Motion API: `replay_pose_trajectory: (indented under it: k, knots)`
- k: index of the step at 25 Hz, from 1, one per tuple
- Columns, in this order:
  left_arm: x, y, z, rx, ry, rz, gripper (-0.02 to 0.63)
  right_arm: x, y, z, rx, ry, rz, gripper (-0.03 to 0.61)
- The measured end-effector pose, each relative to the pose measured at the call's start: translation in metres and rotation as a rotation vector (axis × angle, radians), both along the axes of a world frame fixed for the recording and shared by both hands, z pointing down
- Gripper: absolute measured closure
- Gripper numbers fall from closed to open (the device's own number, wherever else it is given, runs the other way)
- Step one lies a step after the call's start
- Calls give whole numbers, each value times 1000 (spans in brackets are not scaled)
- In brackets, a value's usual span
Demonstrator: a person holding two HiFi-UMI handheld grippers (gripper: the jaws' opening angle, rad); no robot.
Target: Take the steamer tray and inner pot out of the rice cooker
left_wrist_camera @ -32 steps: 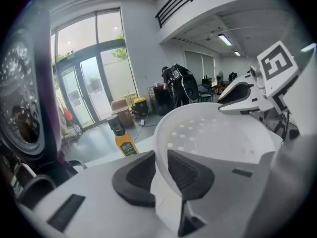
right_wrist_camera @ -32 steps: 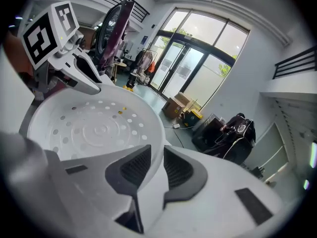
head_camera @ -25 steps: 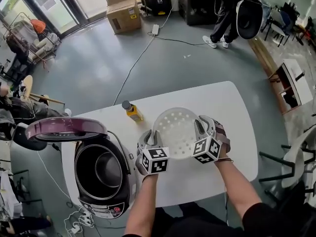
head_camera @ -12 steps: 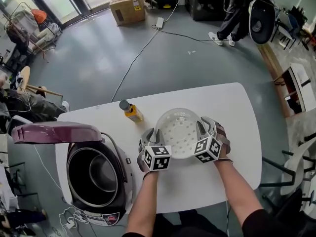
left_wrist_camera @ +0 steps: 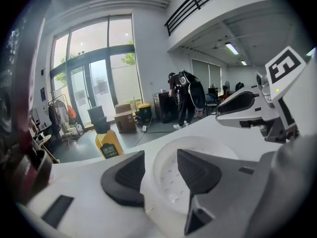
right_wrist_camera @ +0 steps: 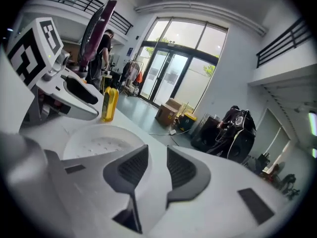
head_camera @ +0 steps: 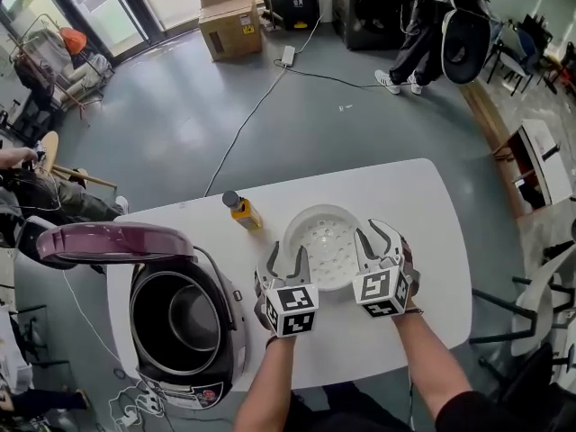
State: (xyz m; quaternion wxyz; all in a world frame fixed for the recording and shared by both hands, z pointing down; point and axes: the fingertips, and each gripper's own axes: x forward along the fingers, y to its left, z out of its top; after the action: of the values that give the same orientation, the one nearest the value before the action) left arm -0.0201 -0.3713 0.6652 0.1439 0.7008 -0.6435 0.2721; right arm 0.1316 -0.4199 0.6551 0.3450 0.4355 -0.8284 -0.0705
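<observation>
The inner pot (head_camera: 186, 318) sits in the rice cooker (head_camera: 144, 367) at far left, nearest my left gripper (head_camera: 286, 257). Its jaws are opening around the rim of the steamer tray (head_camera: 326, 241), which rests on the table (head_camera: 436, 241). My right gripper (head_camera: 378, 237) is loosening likewise.

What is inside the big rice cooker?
The dark inner pot sits inside the rice cooker, and it looks empty. The steamer tray is out, on the table. Whatever lies under the pot is hidden by it.
</observation>
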Motion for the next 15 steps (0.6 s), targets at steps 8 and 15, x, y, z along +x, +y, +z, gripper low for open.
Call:
replay_pose_trajectory:
  k: [8,15]
  knots:
    - [28,54,-121,142,55,81,405,-11,63,-122,68,-212,-4,460]
    - [-5,115,-188,197,36,86,405,-22,128,-191,129,-280,-59,456]
